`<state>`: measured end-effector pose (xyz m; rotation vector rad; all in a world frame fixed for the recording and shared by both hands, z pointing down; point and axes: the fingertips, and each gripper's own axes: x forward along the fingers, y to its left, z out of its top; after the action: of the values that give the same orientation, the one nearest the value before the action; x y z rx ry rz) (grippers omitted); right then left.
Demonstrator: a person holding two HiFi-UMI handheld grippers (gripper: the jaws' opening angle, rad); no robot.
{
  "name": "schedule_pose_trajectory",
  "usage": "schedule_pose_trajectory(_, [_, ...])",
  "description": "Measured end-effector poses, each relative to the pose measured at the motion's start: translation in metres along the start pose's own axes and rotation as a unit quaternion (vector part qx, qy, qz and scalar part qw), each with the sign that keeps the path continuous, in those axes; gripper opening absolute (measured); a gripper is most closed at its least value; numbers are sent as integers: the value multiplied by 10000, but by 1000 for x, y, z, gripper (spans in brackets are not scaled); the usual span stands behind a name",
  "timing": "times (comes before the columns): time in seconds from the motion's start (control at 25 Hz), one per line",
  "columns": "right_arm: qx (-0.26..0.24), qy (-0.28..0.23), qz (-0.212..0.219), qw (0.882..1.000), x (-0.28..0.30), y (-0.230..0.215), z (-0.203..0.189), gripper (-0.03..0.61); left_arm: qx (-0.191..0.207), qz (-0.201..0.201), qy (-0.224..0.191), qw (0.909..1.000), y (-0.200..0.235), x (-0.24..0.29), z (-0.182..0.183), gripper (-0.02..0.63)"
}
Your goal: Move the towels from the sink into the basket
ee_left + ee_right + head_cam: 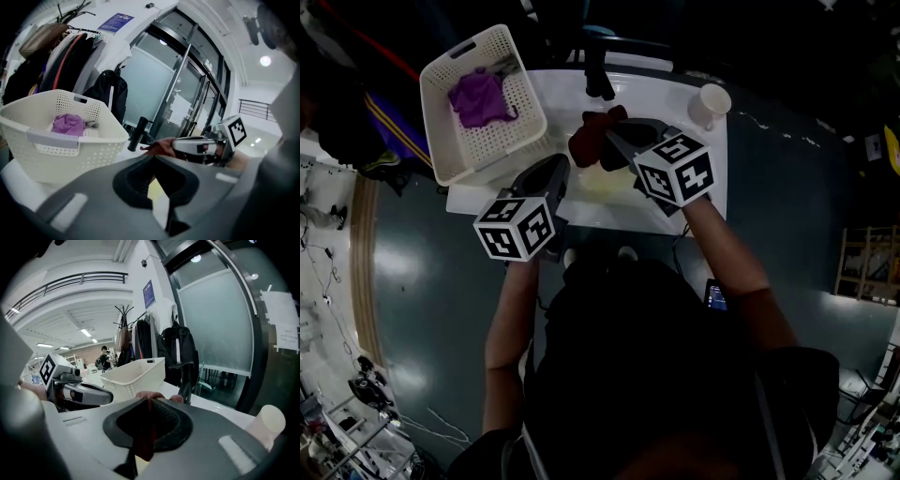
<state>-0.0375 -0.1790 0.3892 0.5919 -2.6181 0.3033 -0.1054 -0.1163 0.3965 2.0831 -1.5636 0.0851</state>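
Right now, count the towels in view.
2. A purple towel lies in the white basket; a dark red towel is clamped in the right tool over the sink. Others may be hidden.

The head view is dim: the person is nearly black, the white sink and basket glare, and pale reflections lie on the dark floor. Both gripper views are bright from ceiling lamps and lit glass. They bend at the edges, with black corners, and the near jaws and towel blur.
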Motion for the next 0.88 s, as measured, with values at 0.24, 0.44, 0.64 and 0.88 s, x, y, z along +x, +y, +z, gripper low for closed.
schedule_pose_trajectory(0.24, [-155, -249, 34, 9996, -9, 7, 29, 26, 66, -20, -180, 9998, -2, -7, 18, 8])
schedule_pose_trajectory(0.44, [-312, -451, 30, 9985, -15, 13, 56, 26, 162, -37, -283, 9995, -4, -13, 34, 8])
schedule_pose_trajectory(0.64, [-555, -631, 51, 9965, -18, 21, 84, 26, 256, 20, -455, 9986, 0, -22, 52, 8])
schedule_pose_trajectory(0.88, [-777, -879, 68, 9931, -12, 29, 121, 26, 391, 188, -752, 9962, 15, -37, 86, 8])
